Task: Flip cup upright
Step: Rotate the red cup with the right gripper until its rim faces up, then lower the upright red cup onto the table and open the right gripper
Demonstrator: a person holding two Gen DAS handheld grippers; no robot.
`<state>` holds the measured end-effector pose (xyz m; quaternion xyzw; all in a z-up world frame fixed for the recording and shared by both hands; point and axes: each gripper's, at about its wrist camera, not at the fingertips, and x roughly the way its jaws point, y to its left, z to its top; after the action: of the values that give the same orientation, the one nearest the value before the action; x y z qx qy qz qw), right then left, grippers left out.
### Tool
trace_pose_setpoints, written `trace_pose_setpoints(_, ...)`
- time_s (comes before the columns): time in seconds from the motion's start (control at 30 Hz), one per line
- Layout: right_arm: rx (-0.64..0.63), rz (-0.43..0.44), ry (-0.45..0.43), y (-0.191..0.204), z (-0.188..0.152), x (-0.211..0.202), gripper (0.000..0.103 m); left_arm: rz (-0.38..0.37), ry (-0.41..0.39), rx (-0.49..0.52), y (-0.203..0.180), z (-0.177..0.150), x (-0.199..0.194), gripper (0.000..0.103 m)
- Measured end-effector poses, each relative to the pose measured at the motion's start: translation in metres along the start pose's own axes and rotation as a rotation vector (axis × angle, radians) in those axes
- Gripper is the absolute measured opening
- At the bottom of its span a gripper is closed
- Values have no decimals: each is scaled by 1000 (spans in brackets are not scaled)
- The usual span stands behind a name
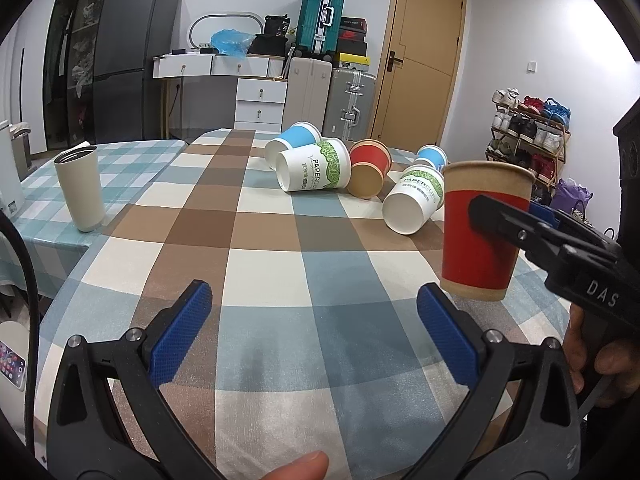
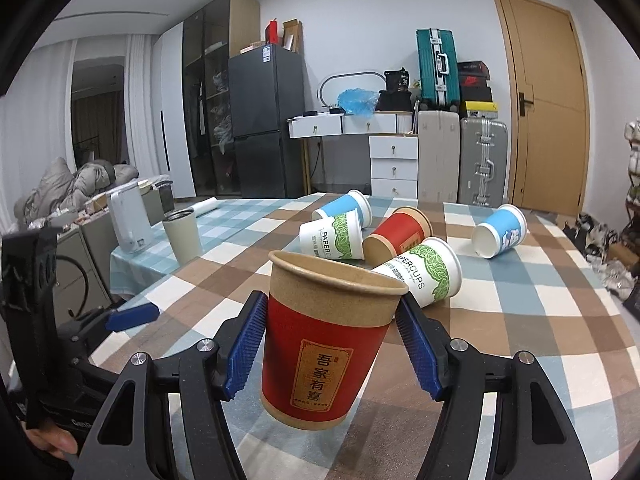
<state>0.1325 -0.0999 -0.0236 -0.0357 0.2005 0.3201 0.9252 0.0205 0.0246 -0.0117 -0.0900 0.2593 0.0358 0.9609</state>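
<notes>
A red and brown paper cup (image 2: 324, 340) stands mouth up between the blue pads of my right gripper (image 2: 330, 334), which is shut on it, with its base at or just above the checked tablecloth (image 2: 520, 320). The same cup (image 1: 482, 232) shows at the right of the left wrist view, held by the right gripper's finger (image 1: 516, 228). My left gripper (image 1: 314, 322) is open and empty over the cloth, to the left of the held cup. Several more paper cups lie on their sides farther back: a green-leaf one (image 2: 424, 276), a red one (image 2: 396, 236), a blue one (image 2: 500, 230).
A beige metal tumbler (image 1: 80, 190) stands upright at the left on a second blue-checked table. A white appliance (image 2: 130, 224) stands behind it. A phone (image 1: 12, 364) lies at the far left. Suitcases, drawers, a fridge and a door line the back wall.
</notes>
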Motion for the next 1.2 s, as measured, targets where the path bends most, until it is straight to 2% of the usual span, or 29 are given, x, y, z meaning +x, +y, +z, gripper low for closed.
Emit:
trace_pose_setpoints(0.13,-41,-11,-5,7,0,-2,67,0,-1,0,0,0,0,102)
trace_pose_setpoints(0.63,-45,-50,171,12,-3,33,67,0,-2,-1,1,0,0,102)
trace_pose_setpoints(1.2,-128,10,131,16,-27,2,67,3,-5,2,0,1,1,102)
